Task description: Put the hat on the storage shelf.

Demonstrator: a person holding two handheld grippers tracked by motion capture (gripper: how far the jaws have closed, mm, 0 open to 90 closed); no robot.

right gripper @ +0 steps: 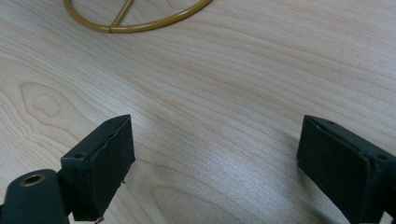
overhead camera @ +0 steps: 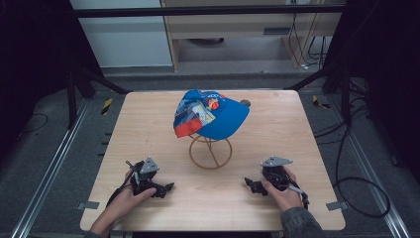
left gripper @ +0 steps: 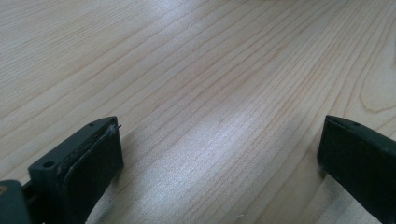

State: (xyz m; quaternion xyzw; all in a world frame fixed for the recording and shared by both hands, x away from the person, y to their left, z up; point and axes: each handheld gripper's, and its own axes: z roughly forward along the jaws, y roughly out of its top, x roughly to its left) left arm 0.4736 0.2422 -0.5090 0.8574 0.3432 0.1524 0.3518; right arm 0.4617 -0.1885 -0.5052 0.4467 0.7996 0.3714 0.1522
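Both grippers, left (overhead camera: 167, 188) and right (overhead camera: 249, 183), rest wide open and empty at the near edge; the blue cap (overhead camera: 212, 114) sits on its wire stand (overhead camera: 210, 152), far and centred between them.

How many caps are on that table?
1. A blue cap with a red-edged brim sits atop a gold wire stand at the middle of the wooden table, beyond both grippers. Nothing seems hidden.

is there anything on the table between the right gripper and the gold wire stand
No, that stretch is bare wood. The right gripper view shows plain table from the open right gripper up to the stand's ring base.
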